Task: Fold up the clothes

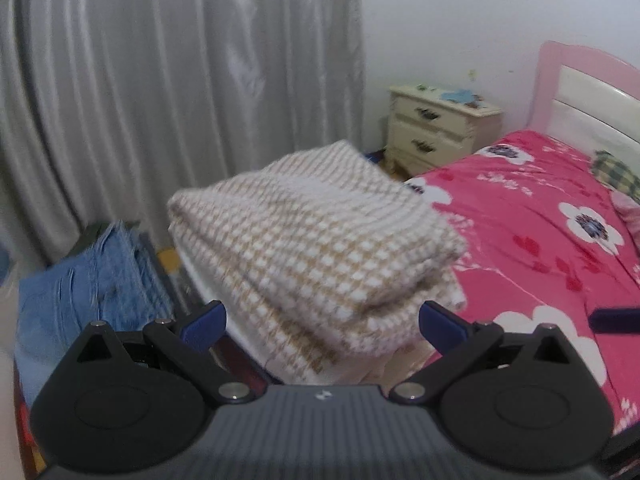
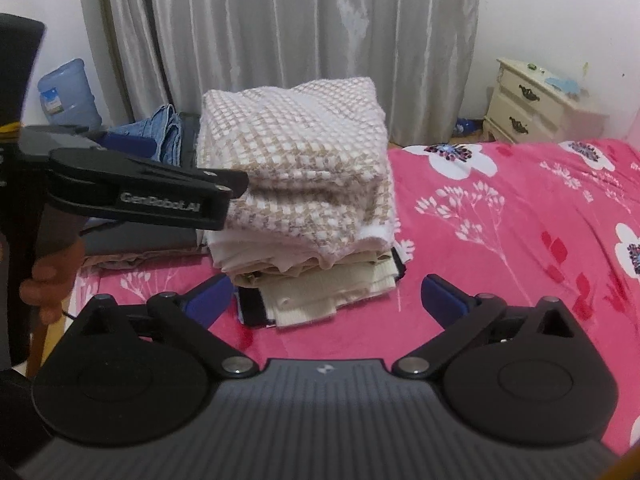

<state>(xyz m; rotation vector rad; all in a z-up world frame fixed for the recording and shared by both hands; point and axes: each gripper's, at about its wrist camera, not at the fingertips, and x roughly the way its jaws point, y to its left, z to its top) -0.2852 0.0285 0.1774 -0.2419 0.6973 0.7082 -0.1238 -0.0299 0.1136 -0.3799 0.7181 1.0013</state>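
Right wrist view: your right gripper (image 2: 324, 300) has jaws released, nothing btwn them. Folded checked garment (image 2: 296, 168) sits atop a clothes stack (image 2: 320, 284) on the pink floral bed (image 2: 500, 240). Left gripper (image 1: 322, 320) w/ jaws also released, empty, just short of that garment. Folded jeans (image 1: 92, 280) lie beside the stack.

Beige-and-white checked garment (image 2: 296, 168), pink flowered bedspread (image 2: 500, 248), grey curtain (image 2: 280, 20).

Checked top garment (image 2: 296, 168): nubby woven cloth, matt. Curtain (image 2: 280, 20) satiny, glossy; bedspread (image 2: 500, 240) soft fleecy cloth. Nightstand (image 2: 532, 108): painted wood w/ metal pulls.
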